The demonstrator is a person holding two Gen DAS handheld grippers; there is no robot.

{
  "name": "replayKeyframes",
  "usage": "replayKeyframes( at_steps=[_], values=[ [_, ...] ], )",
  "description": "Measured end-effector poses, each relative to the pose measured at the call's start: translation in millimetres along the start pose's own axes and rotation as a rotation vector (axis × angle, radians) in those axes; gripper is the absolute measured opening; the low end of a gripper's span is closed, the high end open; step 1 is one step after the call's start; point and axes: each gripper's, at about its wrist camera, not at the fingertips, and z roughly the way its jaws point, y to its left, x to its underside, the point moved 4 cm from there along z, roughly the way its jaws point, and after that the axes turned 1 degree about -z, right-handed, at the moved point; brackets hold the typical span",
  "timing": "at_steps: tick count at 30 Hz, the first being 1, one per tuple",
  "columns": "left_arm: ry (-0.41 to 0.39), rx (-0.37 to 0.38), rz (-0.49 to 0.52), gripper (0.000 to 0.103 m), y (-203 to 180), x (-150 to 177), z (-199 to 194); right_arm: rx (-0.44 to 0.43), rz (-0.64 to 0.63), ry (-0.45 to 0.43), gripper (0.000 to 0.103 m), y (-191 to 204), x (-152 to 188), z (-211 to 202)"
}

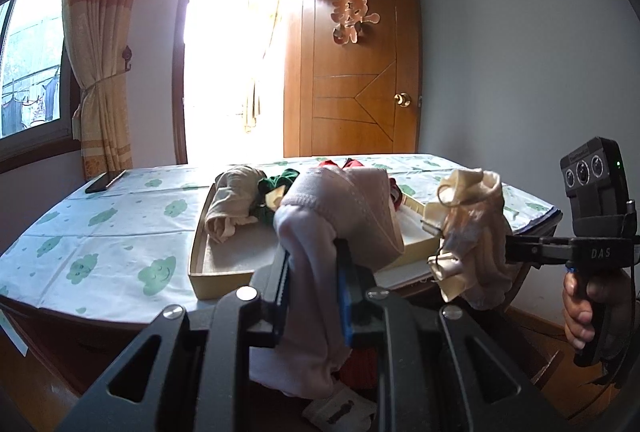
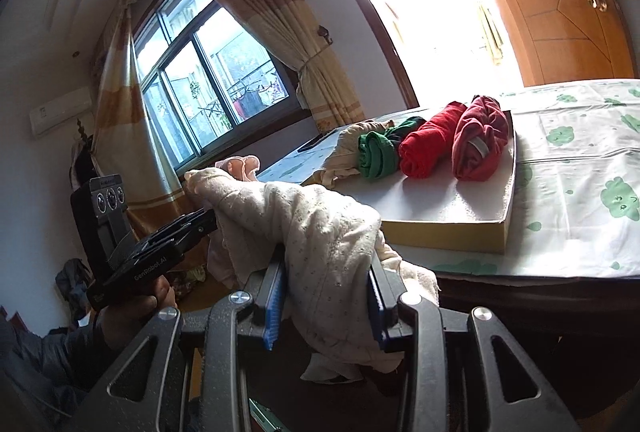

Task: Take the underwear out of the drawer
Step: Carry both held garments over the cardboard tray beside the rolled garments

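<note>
I have one garment in each tool; my left gripper (image 1: pixel 312 296) is closed narrowly on a pale pink pair of underwear (image 1: pixel 340 207), the cloth bunched between its blue pads and drooping below them; my right gripper (image 2: pixel 326 306) is clamped on a cream eyelet pair (image 2: pixel 316 236), which fills the gap between its fingers. Both pieces hang in the air in front of the table (image 1: pixel 100 232), near its front edge. A shallow yellow tray (image 2: pixel 448 230) sits on the cloud-print cloth and already holds rolled pieces: a beige one (image 1: pixel 232 203), a green one (image 2: pixel 376 151), a red roll (image 2: pixel 428 147) and a darker red roll (image 2: pixel 480 143). I judge the lifting of these two done; setting them down remains. Something red and a pale scrap show low behind the left tool; I cannot tell how much is left in the drawer.
</note>
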Motion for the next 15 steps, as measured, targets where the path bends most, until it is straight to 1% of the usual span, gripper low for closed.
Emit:
replayKeyframes(
  at_steps=[8,15],
  values=[
    [0.019,0.007,-0.006,0.018,2,-25,20,0.024,0.016,0.008,0.038,0,-23,8],
    [0.025,0.009,-0.001,0.019,1,-51,39,0.062,0.017,-0.017,0.038,-7,-47,14]
  ],
)
